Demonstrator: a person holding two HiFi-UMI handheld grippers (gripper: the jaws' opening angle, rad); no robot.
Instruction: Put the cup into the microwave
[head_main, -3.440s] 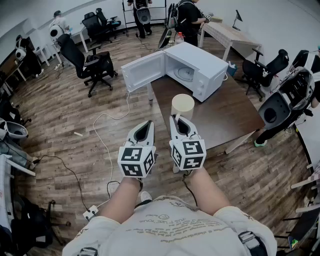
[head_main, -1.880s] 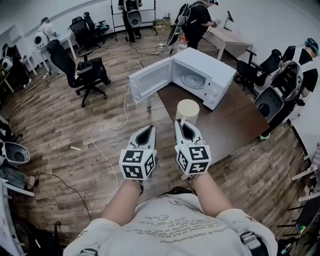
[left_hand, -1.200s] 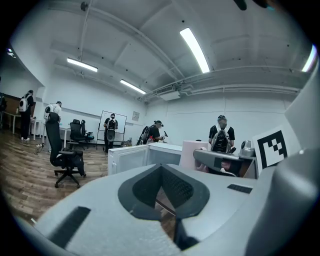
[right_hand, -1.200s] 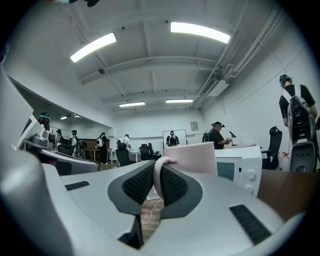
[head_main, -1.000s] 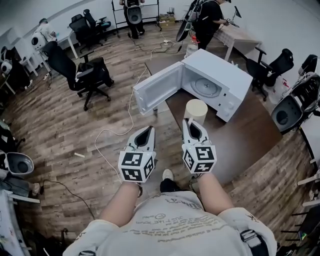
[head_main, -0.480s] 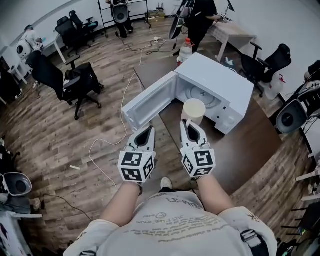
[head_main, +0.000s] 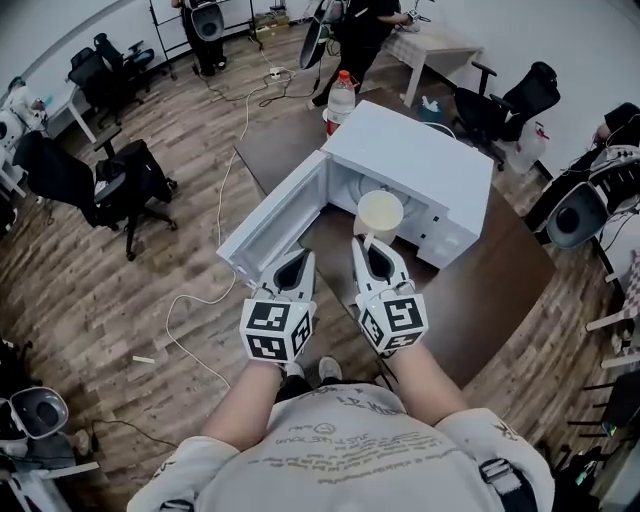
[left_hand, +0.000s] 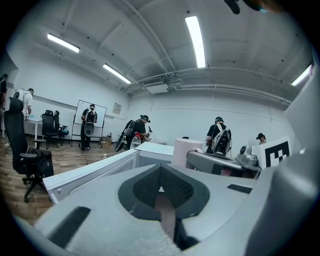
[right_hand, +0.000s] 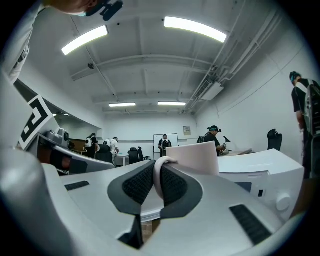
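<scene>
A cream cup (head_main: 380, 214) hangs by its handle from my right gripper (head_main: 368, 243), which is shut on that handle. The cup is level with the mouth of the white microwave (head_main: 420, 160), whose door (head_main: 275, 225) stands swung wide to the left. In the right gripper view the handle (right_hand: 158, 175) sits pinched between the dark pads, the cup's body (right_hand: 197, 157) just beyond, the microwave (right_hand: 265, 175) to the right. My left gripper (head_main: 294, 262) is shut on nothing, beside the right one and over the open door. The left gripper view looks along that door (left_hand: 90, 172) towards the cup (left_hand: 187, 150).
The microwave stands on a brown table (head_main: 480, 270). A bottle with a red cap (head_main: 342, 95) stands behind it. Black office chairs (head_main: 115, 180) and people are around the room, and a white cable (head_main: 195, 300) trails over the wooden floor at the left.
Both grippers and the cup have come forward to the microwave; the cup, earlier short of the table's edge, is now at the oven's mouth. The grip is unchanged.
</scene>
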